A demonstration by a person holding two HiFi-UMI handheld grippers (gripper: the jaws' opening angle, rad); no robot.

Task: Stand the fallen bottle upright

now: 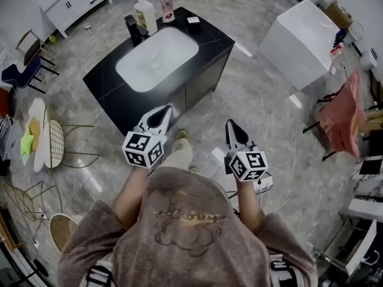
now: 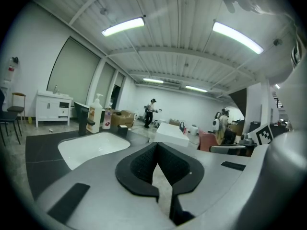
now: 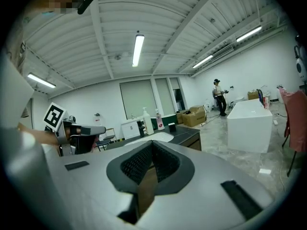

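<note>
Black worktop (image 1: 203, 37) carries two bottles, and both stand upright at its far edge behind the sink (image 1: 134, 73): the pump bottle (image 1: 145, 15) and, just beside it, the smaller bottle (image 1: 167, 6). No view shows you one lying down, so judge first whether anything is left to right.

Your left claw (image 1: 164, 111) and right claw (image 1: 233, 126) hang by the worktop's near corner, well apart from the bottles. Each has its jaws closed tip to tip on nothing. That is the main hazard. Go in like that and you would prod a bottle rather than take it. The pair stand close enough that one tipping would likely take the other down or send it off the far edge. The tap (image 1: 133, 27) just beside the pump bottle crowds an approach from that side. Open the jaws before you reach.
</note>
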